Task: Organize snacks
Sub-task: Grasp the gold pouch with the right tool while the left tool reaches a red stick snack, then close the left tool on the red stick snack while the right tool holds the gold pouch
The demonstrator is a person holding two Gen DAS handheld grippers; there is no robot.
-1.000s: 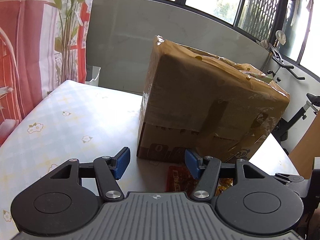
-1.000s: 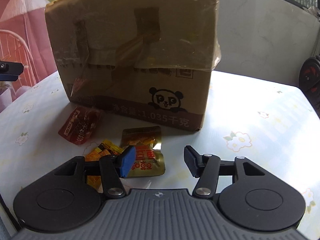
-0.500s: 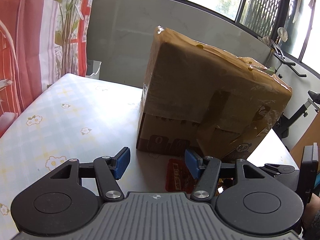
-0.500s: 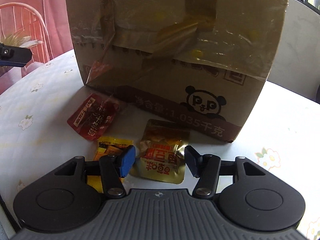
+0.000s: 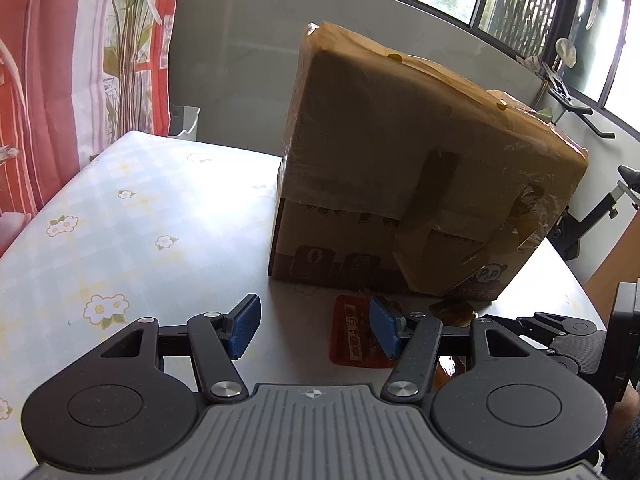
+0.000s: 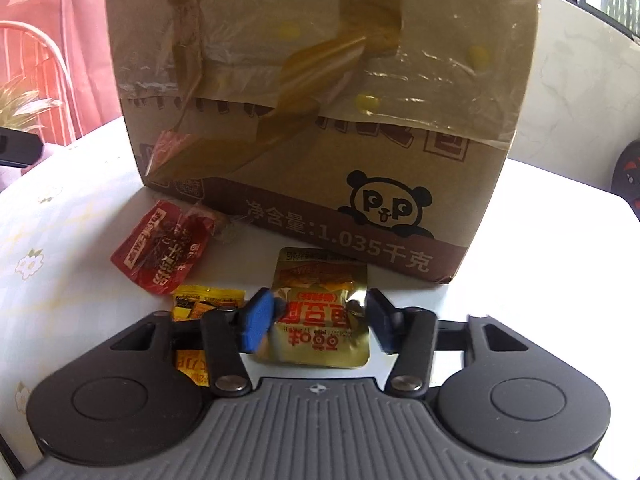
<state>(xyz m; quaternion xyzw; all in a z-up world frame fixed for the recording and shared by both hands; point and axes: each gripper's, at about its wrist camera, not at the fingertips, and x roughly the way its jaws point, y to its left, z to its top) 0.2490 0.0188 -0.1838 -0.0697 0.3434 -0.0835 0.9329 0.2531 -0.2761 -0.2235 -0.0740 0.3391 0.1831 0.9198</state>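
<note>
Two fingers of the right gripper (image 6: 318,316) have just been closing around the gold packet (image 6: 320,312), left pad touching, right pad not quite. Left gripper (image 5: 314,330) released, empty. Red packet (image 6: 162,254) and yellow packet (image 6: 208,300) on worktop (image 5: 120,220) before cardboard box (image 6: 320,120).

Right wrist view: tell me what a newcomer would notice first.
The big taped cardboard box with its panda logo fills the back of the table. In front lie the snacks: a gold packet between the right tool's fingers, a red packet at left, a yellow packet beside it.
</note>
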